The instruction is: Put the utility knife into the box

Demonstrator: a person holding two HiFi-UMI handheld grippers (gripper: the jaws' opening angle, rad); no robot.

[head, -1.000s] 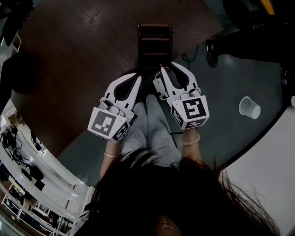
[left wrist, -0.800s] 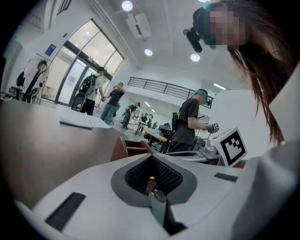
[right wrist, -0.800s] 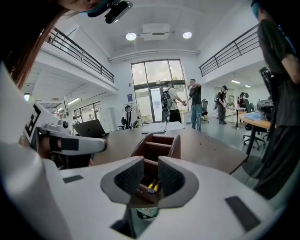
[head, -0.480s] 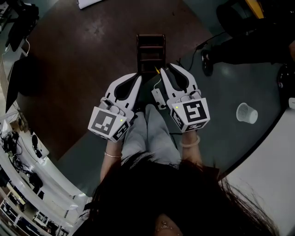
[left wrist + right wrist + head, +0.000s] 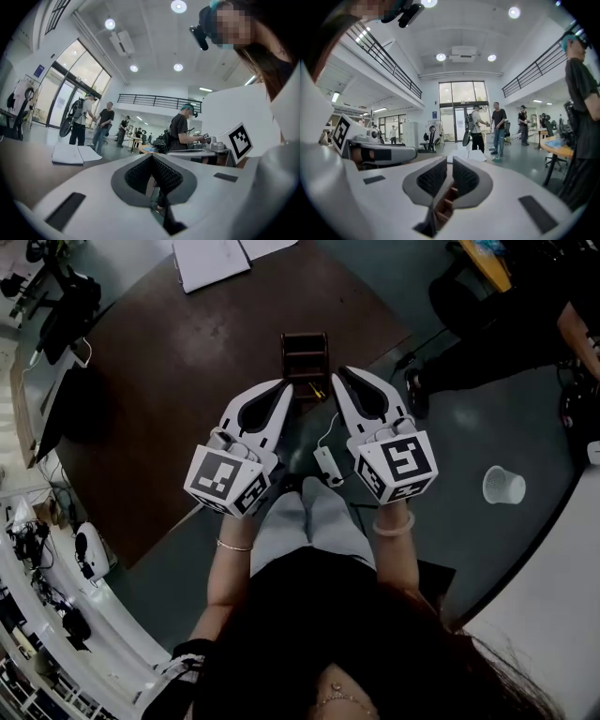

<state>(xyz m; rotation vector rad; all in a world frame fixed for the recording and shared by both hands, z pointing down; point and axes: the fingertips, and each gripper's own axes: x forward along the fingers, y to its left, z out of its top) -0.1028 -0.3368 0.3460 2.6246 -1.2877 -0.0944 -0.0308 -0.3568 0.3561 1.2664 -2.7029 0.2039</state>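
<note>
A small dark brown box with open compartments stands on the brown table near its front edge. A thin yellow item lies just in front of the box; it is too small to identify. My left gripper hangs in front of the box and slightly left of it, shut with nothing in it. My right gripper hangs just right of the box, also shut and holding nothing. The left gripper has its pads meeting at the tip. Below the right gripper the box shows through the slot.
White papers lie at the table's far side. A dark monitor stands at the left. A clear plastic cup sits on the grey floor at right. A seated person's dark legs are at upper right. People stand in the hall beyond.
Both grippers have risen toward the head camera and spread slightly apart. The view now takes in more of the table's far side. Both stay shut.
</note>
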